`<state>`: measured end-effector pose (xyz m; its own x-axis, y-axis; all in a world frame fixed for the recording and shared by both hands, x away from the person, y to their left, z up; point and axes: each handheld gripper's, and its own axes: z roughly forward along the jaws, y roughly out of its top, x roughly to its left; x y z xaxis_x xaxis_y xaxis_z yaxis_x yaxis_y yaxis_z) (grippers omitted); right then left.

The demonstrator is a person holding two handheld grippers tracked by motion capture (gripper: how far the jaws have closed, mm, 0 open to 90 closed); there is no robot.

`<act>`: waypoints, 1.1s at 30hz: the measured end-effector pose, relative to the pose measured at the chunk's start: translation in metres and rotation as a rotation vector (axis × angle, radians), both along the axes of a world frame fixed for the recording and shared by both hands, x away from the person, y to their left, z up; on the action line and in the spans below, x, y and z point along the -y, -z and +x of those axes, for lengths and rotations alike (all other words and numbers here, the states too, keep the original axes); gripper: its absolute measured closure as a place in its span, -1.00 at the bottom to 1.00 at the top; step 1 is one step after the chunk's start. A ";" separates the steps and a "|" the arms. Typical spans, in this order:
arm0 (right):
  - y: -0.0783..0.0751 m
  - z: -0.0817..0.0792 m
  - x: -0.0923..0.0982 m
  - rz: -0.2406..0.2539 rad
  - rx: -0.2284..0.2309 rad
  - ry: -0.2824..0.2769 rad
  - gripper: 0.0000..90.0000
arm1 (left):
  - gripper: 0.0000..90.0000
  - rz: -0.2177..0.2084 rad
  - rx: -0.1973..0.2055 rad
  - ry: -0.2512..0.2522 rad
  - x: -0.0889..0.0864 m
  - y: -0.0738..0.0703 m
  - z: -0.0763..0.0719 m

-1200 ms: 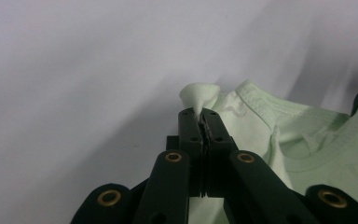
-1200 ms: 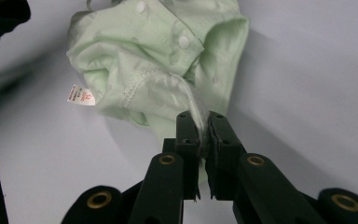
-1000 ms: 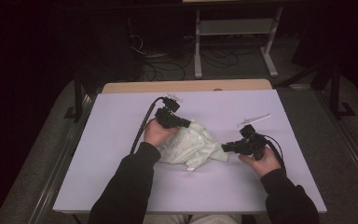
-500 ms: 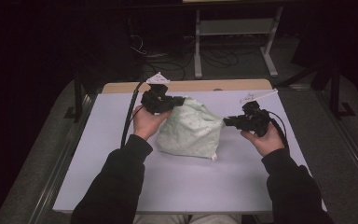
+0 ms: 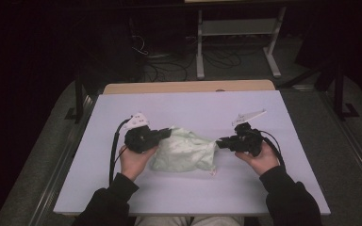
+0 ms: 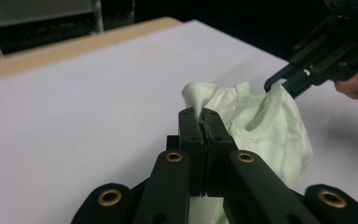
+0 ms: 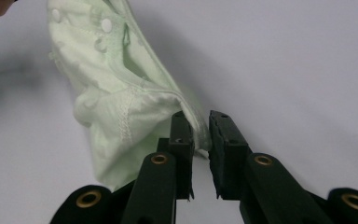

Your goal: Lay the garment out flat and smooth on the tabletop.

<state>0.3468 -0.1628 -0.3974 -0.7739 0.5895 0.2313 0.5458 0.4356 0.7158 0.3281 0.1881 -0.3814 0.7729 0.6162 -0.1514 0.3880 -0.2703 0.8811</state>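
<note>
Since half a second ago both hands have dropped back toward the person, and the pale green garment (image 5: 185,151), then lifted and spread, now lies slumped on the bench (image 5: 188,108). Nearest, the left gripper (image 6: 200,115) is clamped on a pinch of fabric at the garment's left edge. The right gripper (image 7: 200,122) has its jaws apart around the snap-fastened hem, seemingly letting go. Lowering it suggests the spread is ending, or a regrip is coming.
</note>
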 end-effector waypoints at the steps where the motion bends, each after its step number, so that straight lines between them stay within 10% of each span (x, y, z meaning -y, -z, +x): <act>1: 0.004 0.000 -0.002 0.007 -0.020 -0.003 0.72 | 0.97 0.006 -0.006 0.001 -0.003 0.004 -0.002; 6: 0.017 0.000 -0.011 0.019 -0.071 -0.021 0.26 | 0.97 -0.019 -0.052 -0.001 -0.019 0.016 -0.010; 22: 0.032 0.029 -0.012 0.061 -0.090 0.012 -0.14 | 0.97 -0.011 -0.101 -0.038 -0.041 0.030 -0.005; 31: 0.043 0.062 -0.026 0.060 -0.234 -0.013 0.01 | 0.97 -0.022 -0.096 -0.036 -0.043 0.029 -0.005; 33: 0.049 0.064 -0.029 0.082 -0.293 -0.045 0.33 | 0.97 -0.021 -0.095 -0.042 -0.045 0.029 -0.004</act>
